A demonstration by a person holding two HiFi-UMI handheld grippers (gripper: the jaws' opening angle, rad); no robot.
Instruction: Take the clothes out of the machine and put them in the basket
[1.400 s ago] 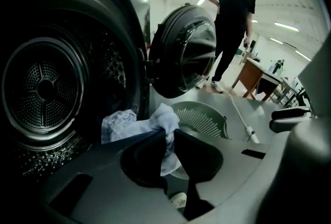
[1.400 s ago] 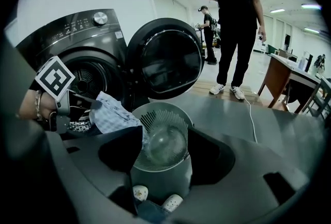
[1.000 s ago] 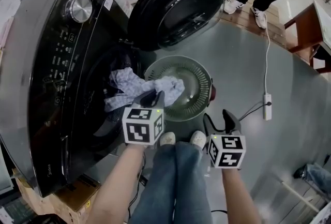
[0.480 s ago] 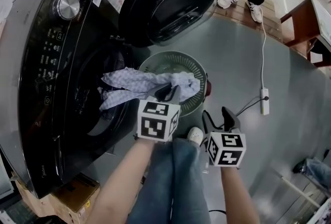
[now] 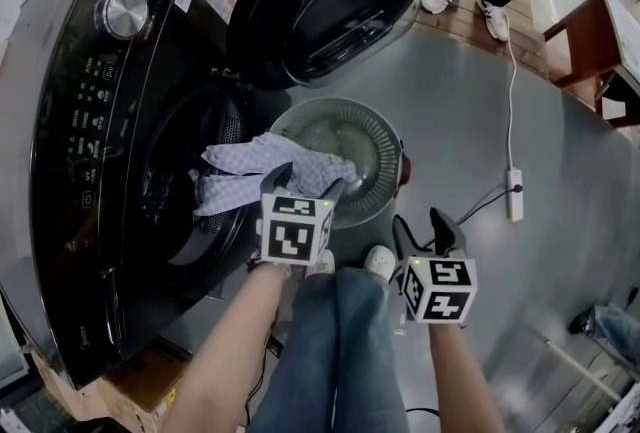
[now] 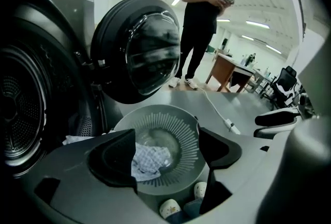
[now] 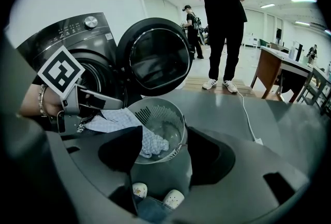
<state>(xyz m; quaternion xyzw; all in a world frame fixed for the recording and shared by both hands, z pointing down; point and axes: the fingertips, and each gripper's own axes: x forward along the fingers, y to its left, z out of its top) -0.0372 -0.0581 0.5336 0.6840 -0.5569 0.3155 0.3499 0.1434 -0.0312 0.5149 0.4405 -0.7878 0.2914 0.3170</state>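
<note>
Fingers (image 6: 115,160) of left gripper (image 5: 308,181) have just been opening, now wide, gripping nothing; cloth (image 5: 255,161) drapes from machine (image 5: 100,101) into basket (image 5: 385,136). Right gripper (image 5: 420,224) part-open, empty.

The machine (image 5: 70,171) has a glossy black front, a brushed metal knob (image 5: 125,13) and a shiny glass door (image 5: 335,6). Beside the machine, the basket (image 5: 378,183) is matt slotted plastic and the checked cloth (image 5: 250,159) soft and woven. The floor (image 5: 540,301) is smooth and faintly sheened.
</note>
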